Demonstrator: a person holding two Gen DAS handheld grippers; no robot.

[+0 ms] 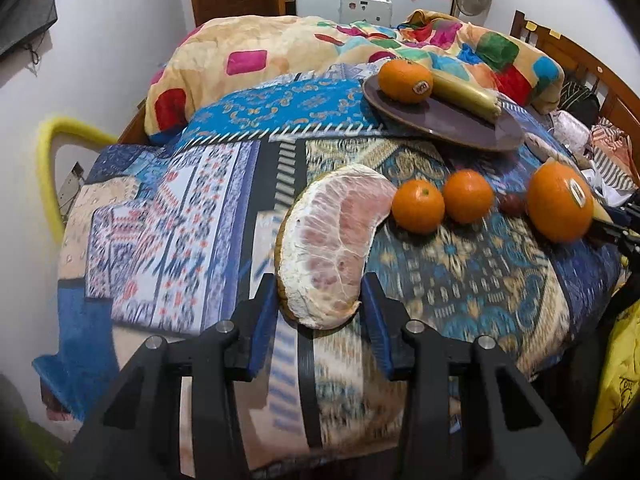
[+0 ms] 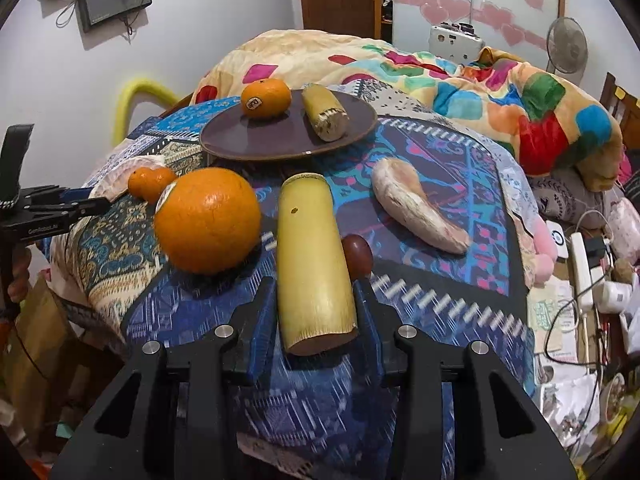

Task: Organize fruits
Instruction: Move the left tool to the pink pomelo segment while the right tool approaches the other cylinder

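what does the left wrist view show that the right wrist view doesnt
Only the left wrist view: the left gripper straddling the near end of a peeled pink pomelo wedge.

Only the right wrist view: the right gripper around a pale yellow cut cylinder of fruit, a second peeled pomelo segment, and a small dark red fruit clearly seen.

Both: the dark brown oval plate carrying a stickered orange, and the large orange on the patterned bedspread.

A patchwork bedspread [image 2: 460, 208] covers the bed. Behind lies a colourful blanket [image 1: 256, 56]. A standing fan [image 2: 566, 50], perhaps white, is near the wall.
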